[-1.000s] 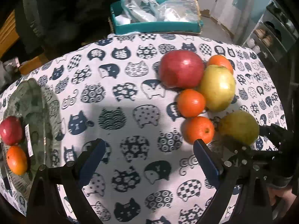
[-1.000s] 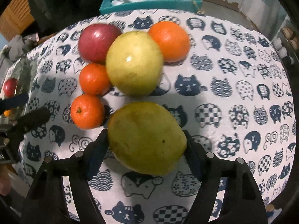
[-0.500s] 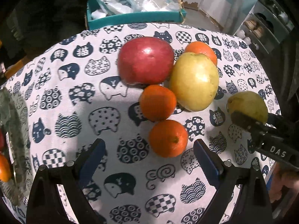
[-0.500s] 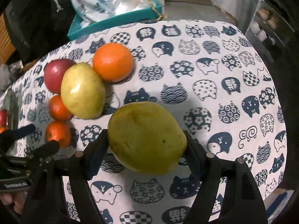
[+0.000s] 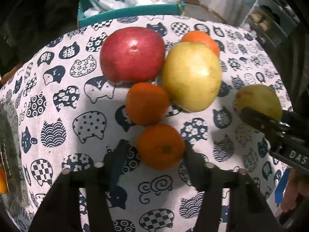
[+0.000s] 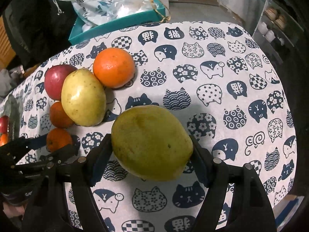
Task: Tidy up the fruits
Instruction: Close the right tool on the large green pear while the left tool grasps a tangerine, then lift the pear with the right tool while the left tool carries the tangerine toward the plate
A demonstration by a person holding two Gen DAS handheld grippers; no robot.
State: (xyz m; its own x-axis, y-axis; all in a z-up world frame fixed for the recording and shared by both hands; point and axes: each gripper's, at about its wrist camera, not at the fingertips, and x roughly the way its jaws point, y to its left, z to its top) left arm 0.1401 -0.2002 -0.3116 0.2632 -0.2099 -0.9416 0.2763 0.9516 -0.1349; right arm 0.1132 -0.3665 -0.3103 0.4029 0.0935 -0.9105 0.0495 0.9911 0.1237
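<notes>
**Fruit sorting barely past its start**

The right claw (image 6: 151,151) pinched a green mango (image 6: 151,144), held above the cat-print surface (image 6: 222,89). The left claw (image 5: 154,154) stood spread around the nearest tangerine (image 5: 160,146), its fingers either side; whether they touched could not be told. Judging by the layout, most of the work remained: a red apple (image 5: 132,54), a yellow pear (image 5: 191,76), a second tangerine (image 5: 147,103) and an orange (image 6: 113,70) sat clustered, touching one another. At the left edge a glass dish (image 6: 13,106) seemingly held a red fruit (image 6: 3,124) and an orange one, both cut off by the frame. The dish's outline was blurred, and its full contents stayed hidden.
</notes>
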